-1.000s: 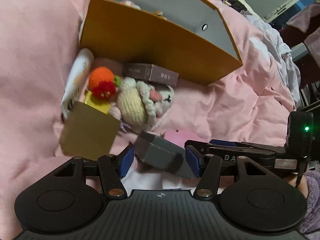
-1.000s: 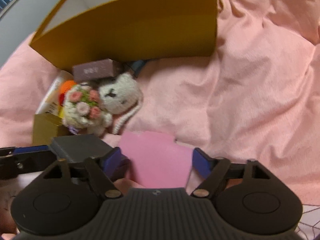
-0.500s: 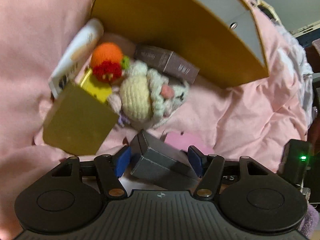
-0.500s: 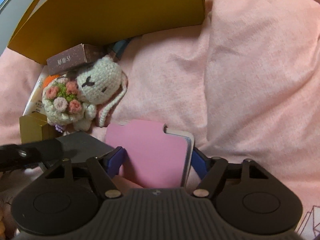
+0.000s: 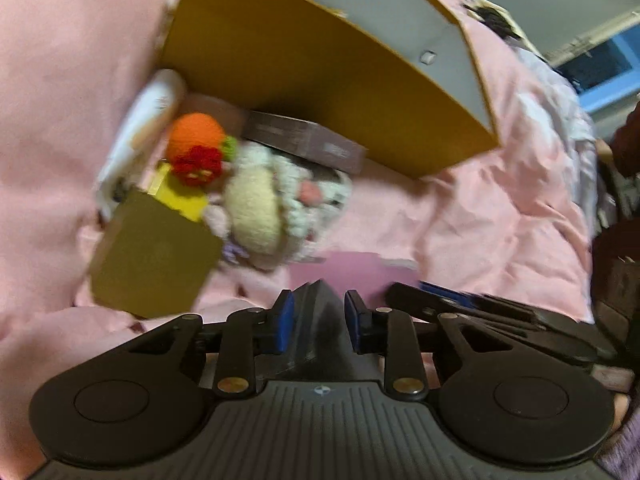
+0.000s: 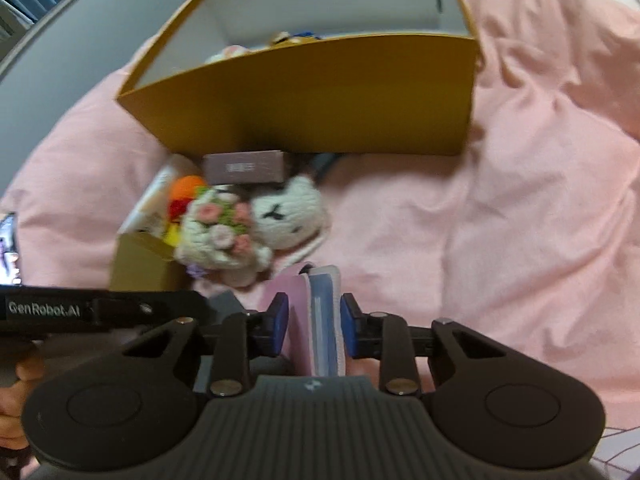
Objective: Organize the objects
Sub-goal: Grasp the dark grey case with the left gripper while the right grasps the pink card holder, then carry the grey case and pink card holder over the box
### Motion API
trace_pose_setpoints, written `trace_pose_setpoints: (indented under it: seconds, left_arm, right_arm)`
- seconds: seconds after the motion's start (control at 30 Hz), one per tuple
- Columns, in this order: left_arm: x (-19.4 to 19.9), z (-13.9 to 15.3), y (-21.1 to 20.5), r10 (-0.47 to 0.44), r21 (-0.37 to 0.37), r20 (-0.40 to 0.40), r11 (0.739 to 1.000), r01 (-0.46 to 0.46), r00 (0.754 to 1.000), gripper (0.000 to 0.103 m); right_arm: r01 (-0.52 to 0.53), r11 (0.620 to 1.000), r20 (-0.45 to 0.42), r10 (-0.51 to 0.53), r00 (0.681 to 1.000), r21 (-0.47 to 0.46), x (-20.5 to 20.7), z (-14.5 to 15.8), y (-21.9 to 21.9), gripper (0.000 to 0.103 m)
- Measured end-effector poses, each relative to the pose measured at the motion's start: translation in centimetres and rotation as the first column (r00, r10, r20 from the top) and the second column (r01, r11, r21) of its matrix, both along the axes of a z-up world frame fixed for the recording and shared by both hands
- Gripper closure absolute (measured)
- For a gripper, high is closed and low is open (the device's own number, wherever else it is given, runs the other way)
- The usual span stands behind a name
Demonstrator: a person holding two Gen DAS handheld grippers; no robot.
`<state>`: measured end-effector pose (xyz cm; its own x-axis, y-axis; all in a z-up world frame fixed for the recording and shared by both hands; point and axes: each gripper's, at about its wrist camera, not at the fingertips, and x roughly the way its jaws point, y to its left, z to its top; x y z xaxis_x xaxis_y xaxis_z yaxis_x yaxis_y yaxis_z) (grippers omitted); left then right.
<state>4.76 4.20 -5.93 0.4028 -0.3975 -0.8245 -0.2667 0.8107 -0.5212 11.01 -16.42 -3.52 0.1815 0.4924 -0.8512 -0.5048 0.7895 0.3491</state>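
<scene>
Both grippers were clamped — left gripper (image 5: pixel 316 322) on a grey box (image 5: pixel 320 316), right gripper (image 6: pixel 314 326) on a pink case (image 6: pixel 316 320); each needed lifting clear over the yellow bin's (image 6: pixel 320 100) wall ahead.

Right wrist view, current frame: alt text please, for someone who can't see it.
The right gripper is shut edge-on on a pink case above a pink blanket. Ahead stands an open yellow box with a crocheted bunny, a bouquet and a brown carton heaped before it.

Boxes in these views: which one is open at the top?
The big orange box; its white inside shows, unlike the closed brown box and gold box.
</scene>
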Motion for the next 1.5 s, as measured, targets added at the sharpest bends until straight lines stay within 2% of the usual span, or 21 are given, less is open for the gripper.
trace_pose_setpoints:
  seconds: [0.07, 0.17, 0.23, 0.33, 0.43, 0.53, 0.63, 0.73, 0.8, 0.87, 0.93, 1.03, 1.17, 1.27, 1.3, 1.37, 1.43, 1.5]
  left_arm:
    - [0.0, 0.1, -0.5, -0.036, -0.028, -0.003, 0.999, 0.036, 0.999, 0.072]
    - [-0.2, 0.0, -1.2, -0.063, 0.047, -0.048, 0.997, 0.065, 0.997, 0.072]
    - [-0.4, -0.6, -1.5, -0.084, 0.074, -0.092, 0.993, 0.09, 0.992, 0.061]
    - [-0.7, -1.5, -1.7, -0.102, 0.076, -0.128, 0.991, 0.112, 0.987, 0.048]
    - [-0.7, -2.6, -1.6, -0.104, 0.04, -0.146, 0.993, 0.111, 0.984, 0.039]
    - [-0.9, -4.2, -1.0, -0.09, -0.032, -0.17, 0.996, 0.085, 0.981, 0.03]
    - [-1.3, -5.5, -0.9, -0.091, -0.088, -0.195, 0.993, 0.075, 0.977, 0.024]
    - [-1.7, -5.5, -1.1, -0.125, -0.106, -0.193, 0.989, 0.106, 0.973, 0.02]
    - [-1.9, -5.6, -1.0, -0.128, -0.118, -0.199, 0.987, 0.106, 0.972, 0.021]
    - [-1.9, -5.3, -0.8, -0.115, -0.12, -0.192, 0.988, 0.093, 0.975, 0.026]
    - [-2.0, -4.8, -0.5, -0.085, -0.102, -0.176, 0.992, 0.068, 0.981, 0.042]
    - [-2.4, -3.0, -0.2, -0.066, -0.079, -0.114, 0.995, 0.058, 0.991, 0.054]
    - [-2.6, -0.4, -0.9, -0.153, -0.038, -0.037, 0.988, 0.151, 0.988, 0.059]
    - [-2.5, 0.5, -1.1, -0.165, -0.071, -0.006, 0.984, 0.164, 0.986, 0.061]
    - [-2.4, 0.5, -1.2, -0.173, -0.102, -0.005, 0.98, 0.172, 0.985, 0.061]
    - [-2.2, -0.5, -1.6, -0.179, -0.21, -0.034, 0.963, 0.168, 0.983, 0.059]
    - [-2.1, -1.4, -2.4, -0.184, -0.182, -0.082, 0.969, 0.167, 0.979, 0.061]
    - [-2.1, -1.9, -2.9, -0.184, -0.154, -0.094, 0.974, 0.168, 0.978, 0.062]
  right_arm:
    - [0.009, 0.999, -0.05, -0.007, 0.999, 0.038, 0.3, 0.0, -0.1, 0.07]
    - [0.009, 0.999, -0.077, -0.006, 0.997, 0.039, 0.1, -0.2, -0.3, 0.069]
    - [0.005, 0.999, -0.105, -0.001, 0.994, 0.042, -0.1, -0.8, -0.3, 0.068]
    - [-0.006, 0.999, -0.146, 0.014, 0.989, 0.05, -0.4, -1.6, 0.0, 0.068]
    - [-0.018, 0.999, -0.144, 0.023, 0.989, 0.036, -0.7, -2.0, 0.5, 0.071]
    - [-0.014, 1.0, -0.148, 0.017, 0.989, 0.022, -0.5, -2.2, 0.4, 0.074]
    - [-0.009, 1.0, -0.157, 0.013, 0.988, 0.025, -0.3, -2.3, 0.2, 0.078]
    - [-0.002, 0.999, -0.174, 0.009, 0.985, 0.039, -0.3, -2.6, 0.1, 0.079]
    - [-0.005, 0.999, -0.173, 0.011, 0.985, 0.037, -0.4, -2.6, 0.2, 0.079]
    - [-0.008, 0.999, -0.164, 0.014, 0.986, 0.033, -0.4, -2.6, 0.2, 0.08]
    - [-0.003, 0.999, -0.16, 0.009, 0.987, 0.032, -0.3, -2.6, 0.1, 0.08]
    - [0.017, 0.999, -0.162, -0.01, 0.987, 0.04, -0.1, -2.6, -0.2, 0.08]
    - [0.02, 0.999, -0.137, -0.013, 0.99, 0.047, 0.0, -1.8, -0.4, 0.082]
    - [0.017, 0.999, -0.093, -0.013, 0.996, 0.046, 0.0, -0.9, -0.5, 0.083]
    - [0.015, 0.999, -0.079, -0.012, 0.997, 0.041, -0.1, -0.7, -0.6, 0.083]
    - [0.018, 0.999, -0.073, -0.016, 0.997, 0.029, 0.0, -0.7, -0.8, 0.083]
    - [0.023, 0.999, -0.088, -0.021, 0.996, 0.029, -0.1, -0.9, -1.0, 0.083]
    - [0.014, 1.0, -0.083, -0.012, 0.997, 0.02, -0.4, -0.9, -1.0, 0.083]
